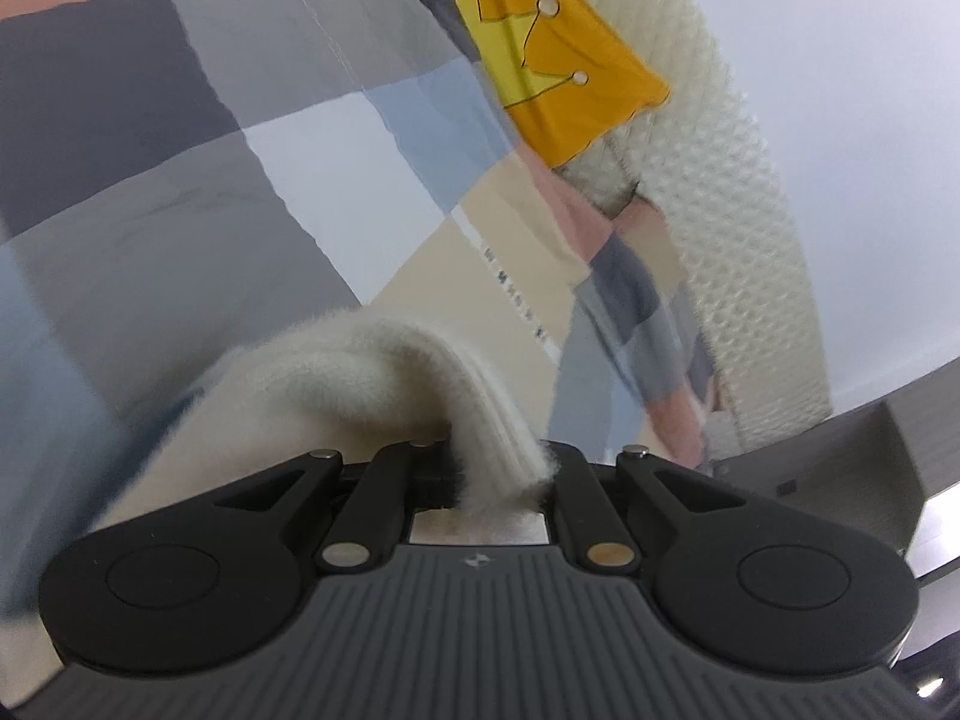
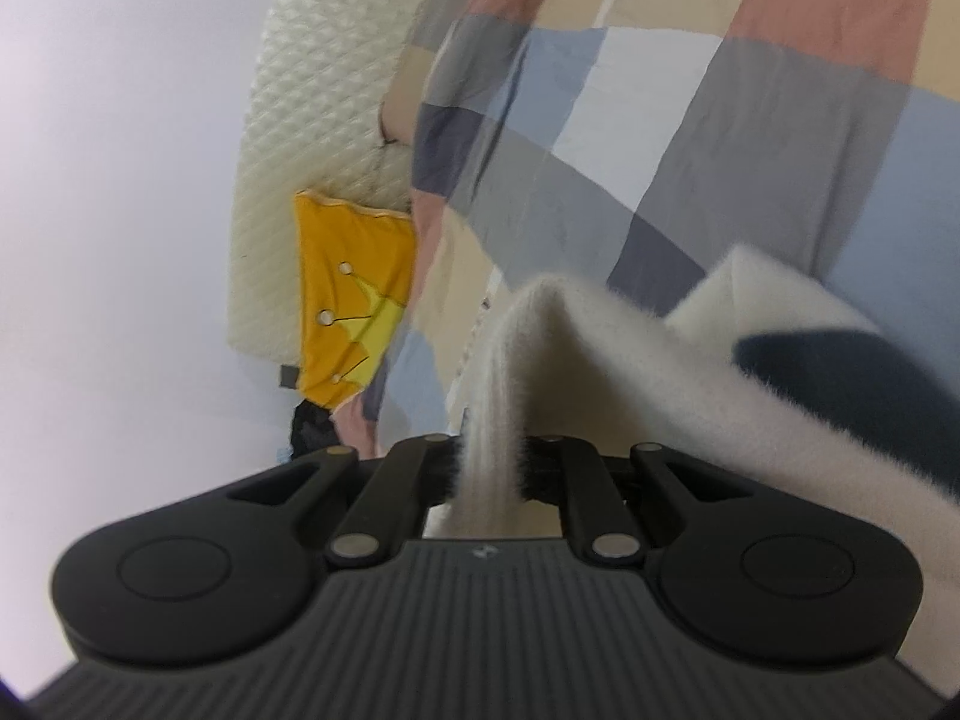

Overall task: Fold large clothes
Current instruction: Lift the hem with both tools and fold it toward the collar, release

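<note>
A fluffy cream-white garment (image 1: pixel 336 372) hangs from both grippers above a patchwork bedspread. My left gripper (image 1: pixel 492 474) is shut on a bunched edge of it, which runs down between the jaws. My right gripper (image 2: pixel 489 462) is shut on another ribbed edge of the same garment (image 2: pixel 600 354), which drapes to the right and shows a dark navy patch (image 2: pixel 840 372). The fingertips of both grippers are hidden by the cloth.
The patchwork bedspread (image 1: pixel 210 138) in grey, blue, beige and pink fills the background of both views (image 2: pixel 660 120). A yellow crown-print pillow (image 1: pixel 540 48) lies by a cream quilted headboard (image 1: pixel 738 210). White wall lies beyond. A grey cabinet (image 1: pixel 900 456) stands at the right.
</note>
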Demonstrator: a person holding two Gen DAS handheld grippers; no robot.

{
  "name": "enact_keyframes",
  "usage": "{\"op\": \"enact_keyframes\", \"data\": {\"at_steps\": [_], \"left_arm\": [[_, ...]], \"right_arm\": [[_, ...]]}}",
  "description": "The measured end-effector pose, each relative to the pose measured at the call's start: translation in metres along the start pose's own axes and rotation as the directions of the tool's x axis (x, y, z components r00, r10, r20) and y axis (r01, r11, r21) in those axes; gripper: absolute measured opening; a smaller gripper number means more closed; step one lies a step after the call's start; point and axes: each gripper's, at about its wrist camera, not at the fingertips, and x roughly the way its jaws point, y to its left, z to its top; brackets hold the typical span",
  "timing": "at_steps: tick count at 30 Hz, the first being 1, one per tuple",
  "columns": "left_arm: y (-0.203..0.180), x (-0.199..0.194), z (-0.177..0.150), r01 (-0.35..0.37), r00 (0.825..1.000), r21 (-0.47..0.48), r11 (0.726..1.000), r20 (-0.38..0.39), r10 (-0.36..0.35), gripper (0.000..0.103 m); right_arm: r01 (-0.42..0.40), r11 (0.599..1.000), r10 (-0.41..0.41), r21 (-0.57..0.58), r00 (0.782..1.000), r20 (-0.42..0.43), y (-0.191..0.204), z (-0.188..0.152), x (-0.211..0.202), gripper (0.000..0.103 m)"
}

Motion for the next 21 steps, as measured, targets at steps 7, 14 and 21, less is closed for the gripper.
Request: {"op": "enact_keyframes", "data": {"at_steps": [7,14,21], "left_arm": [[0.016,0.062,0.012,-0.042,0.999,0.101,0.994,-0.026,0.045,0.007],[0.031,0.088,0.025,-0.045,0.997,0.096,0.994,-0.053,0.05,0.007],[0.031,0.092,0.018,-0.049,0.997,0.138,0.989,-0.053,0.056,0.007]], "right_arm": [[0.016,1.0,-0.016,0.0,1.0,-0.014,-0.022,0.023,0.049,0.011],[-0.013,0.999,0.015,0.047,0.999,-0.044,-0.045,0.026,0.067,0.012],[-0.022,0.998,0.025,0.065,0.998,-0.056,-0.044,0.026,0.065,0.016]]}}
